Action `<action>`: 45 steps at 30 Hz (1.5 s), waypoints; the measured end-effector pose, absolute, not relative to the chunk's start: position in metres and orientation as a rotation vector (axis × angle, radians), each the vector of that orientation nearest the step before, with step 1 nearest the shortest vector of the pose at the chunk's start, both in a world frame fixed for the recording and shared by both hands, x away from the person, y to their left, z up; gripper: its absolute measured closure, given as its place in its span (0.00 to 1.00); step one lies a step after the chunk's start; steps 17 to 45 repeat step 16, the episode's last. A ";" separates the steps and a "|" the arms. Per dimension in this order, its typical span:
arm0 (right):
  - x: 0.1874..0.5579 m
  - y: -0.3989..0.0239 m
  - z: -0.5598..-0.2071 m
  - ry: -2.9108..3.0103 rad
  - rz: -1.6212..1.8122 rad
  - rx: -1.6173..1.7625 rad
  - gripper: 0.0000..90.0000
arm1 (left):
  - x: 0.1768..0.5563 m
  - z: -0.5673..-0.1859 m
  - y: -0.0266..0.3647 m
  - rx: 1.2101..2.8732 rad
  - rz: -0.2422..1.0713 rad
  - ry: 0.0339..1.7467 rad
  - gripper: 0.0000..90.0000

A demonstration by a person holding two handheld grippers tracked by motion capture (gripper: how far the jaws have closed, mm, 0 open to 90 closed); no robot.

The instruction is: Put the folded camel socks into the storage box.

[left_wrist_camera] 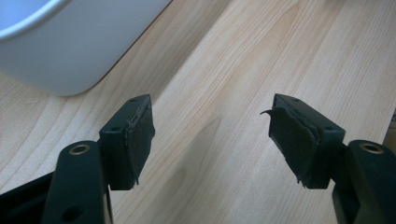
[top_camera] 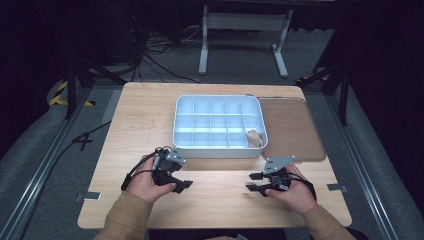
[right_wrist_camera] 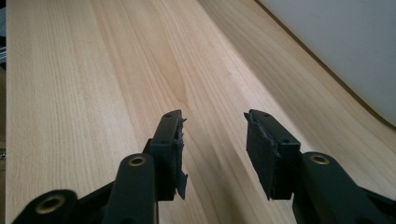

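A white compartment tray (top_camera: 219,148) sits on the wooden table (top_camera: 140,125), with a small tan object (top_camera: 254,138) in its near right compartment. My left gripper (top_camera: 185,184) rests low over the table in front of the tray's near left corner (left_wrist_camera: 56,74), open, with bare wood between its pads (left_wrist_camera: 140,140). Close to the table in front of the tray's near right corner, my right gripper (top_camera: 252,182) is open too, nothing between its pads (right_wrist_camera: 261,149). The tray's white wall (right_wrist_camera: 355,51) runs along the right of the right gripper view.
A brown mat (top_camera: 292,127) lies to the right of the tray. Bare wood lies between the two grippers along the table's front edge. Beyond the table stand a white frame (top_camera: 245,35) and cables on the floor.
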State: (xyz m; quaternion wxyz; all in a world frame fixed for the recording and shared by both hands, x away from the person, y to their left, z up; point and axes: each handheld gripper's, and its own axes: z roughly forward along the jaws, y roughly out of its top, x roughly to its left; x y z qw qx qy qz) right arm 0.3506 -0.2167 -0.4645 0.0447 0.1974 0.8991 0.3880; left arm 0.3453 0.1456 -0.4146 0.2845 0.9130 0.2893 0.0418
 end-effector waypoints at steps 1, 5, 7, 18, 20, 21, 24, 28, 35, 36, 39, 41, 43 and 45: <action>0.349 -0.215 -0.465 2.746 1.183 0.595 0.61 | 0.344 -0.415 0.146 2.449 0.111 0.778 0.35; 0.345 -0.211 -0.469 2.736 1.178 0.564 0.57 | 0.344 -0.419 0.148 2.457 0.112 0.777 0.35; 0.345 -0.211 -0.470 2.738 1.173 0.563 0.56 | 0.344 -0.421 0.147 2.459 0.097 0.775 0.35; 0.346 -0.202 -0.477 2.744 1.152 0.521 0.45 | 0.342 -0.431 0.155 2.483 0.093 0.796 0.34; 0.346 -0.202 -0.477 2.744 1.152 0.521 0.45 | 0.342 -0.431 0.155 2.483 0.093 0.796 0.34; 0.346 -0.202 -0.477 2.744 1.152 0.521 0.45 | 0.342 -0.431 0.155 2.483 0.093 0.796 0.34; 0.346 -0.202 -0.477 2.744 1.152 0.521 0.45 | 0.342 -0.431 0.155 2.483 0.093 0.796 0.34; 0.346 -0.202 -0.477 2.744 1.152 0.521 0.45 | 0.342 -0.431 0.155 2.483 0.093 0.796 0.34; 0.346 -0.202 -0.477 2.744 1.152 0.521 0.45 | 0.342 -0.431 0.155 2.483 0.093 0.796 0.34; 0.346 -0.202 -0.477 2.744 1.152 0.521 0.45 | 0.342 -0.431 0.155 2.483 0.093 0.796 0.34; 0.346 -0.202 -0.477 2.744 1.152 0.521 0.45 | 0.342 -0.431 0.155 2.483 0.093 0.796 0.34; 0.346 -0.202 -0.477 2.744 1.152 0.521 0.45 | 0.342 -0.431 0.155 2.483 0.093 0.796 0.34; 0.346 -0.202 -0.477 2.744 1.152 0.521 0.45 | 0.342 -0.431 0.155 2.483 0.093 0.796 0.34; 0.346 -0.202 -0.477 2.744 1.152 0.521 0.45 | 0.342 -0.431 0.155 2.483 0.093 0.796 0.34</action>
